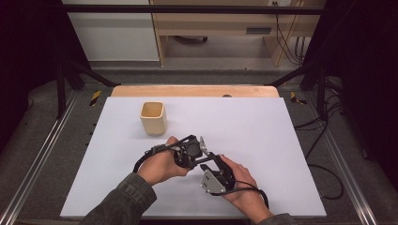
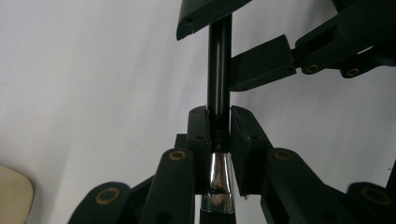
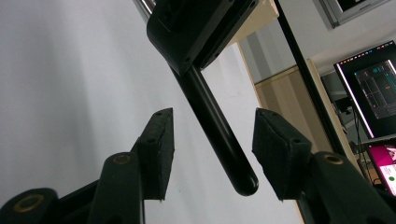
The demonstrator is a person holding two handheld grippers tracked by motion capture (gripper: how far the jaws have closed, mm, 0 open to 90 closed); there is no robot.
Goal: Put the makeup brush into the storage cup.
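A brush with a thin black handle (image 2: 219, 60) and a shiny metal ferrule (image 2: 218, 182) is clamped in my left gripper (image 2: 219, 119), whose jaws are shut on the handle just past the ferrule. The free end of the handle (image 3: 219, 135) hangs between the spread jaws of my right gripper (image 3: 213, 123), touching neither pad (image 3: 159, 149). In the high view both grippers, the left (image 1: 190, 150) and the right (image 1: 213, 163), meet above the middle of the white table sheet (image 1: 263, 136). The brush's bristles are hidden.
A cream square cup (image 1: 153, 118) stands upright on the sheet, behind and to the left of the hands. The wooden table edge (image 1: 195, 91) runs along the back. Monitors (image 3: 373, 88) stand off to the side in the right gripper view.
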